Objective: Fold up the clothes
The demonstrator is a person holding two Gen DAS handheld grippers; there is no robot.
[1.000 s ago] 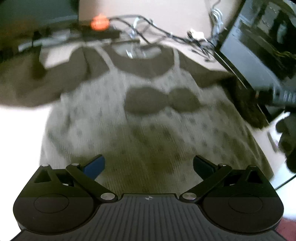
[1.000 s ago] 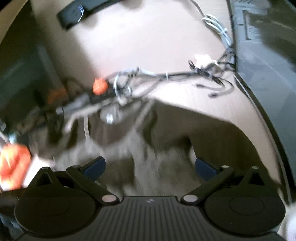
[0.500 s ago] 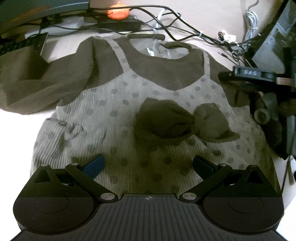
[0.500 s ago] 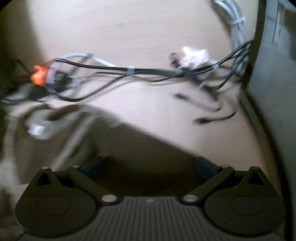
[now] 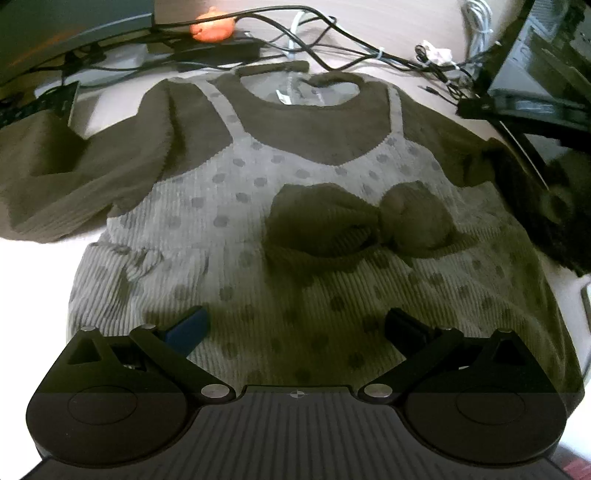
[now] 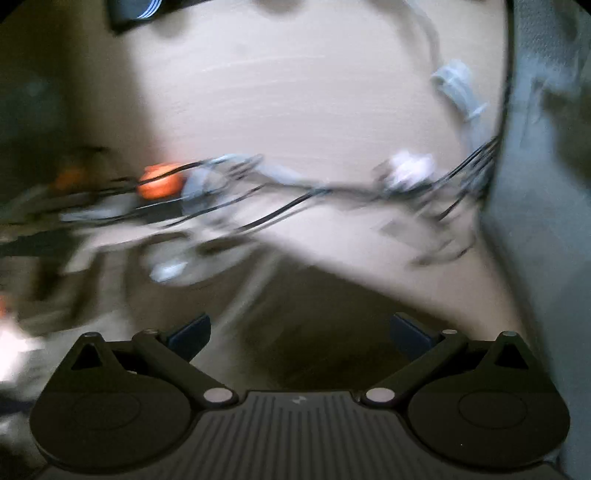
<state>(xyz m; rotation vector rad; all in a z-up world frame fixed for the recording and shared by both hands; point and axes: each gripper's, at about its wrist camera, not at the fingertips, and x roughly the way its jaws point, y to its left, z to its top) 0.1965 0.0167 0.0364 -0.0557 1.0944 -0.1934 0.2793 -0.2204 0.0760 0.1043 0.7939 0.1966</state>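
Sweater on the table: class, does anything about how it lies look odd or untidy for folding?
Yes. The sweater lies front up but not smooth: fabric bunches into a wrinkle at its left side, and its collar end touches tangled cables.

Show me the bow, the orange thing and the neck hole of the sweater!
bow (image 5: 364, 225), left wrist view, on its middle knot.
orange thing (image 5: 212, 29), left wrist view, on its rounded top.
neck hole (image 5: 299, 90), left wrist view, on the lining inside the collar.
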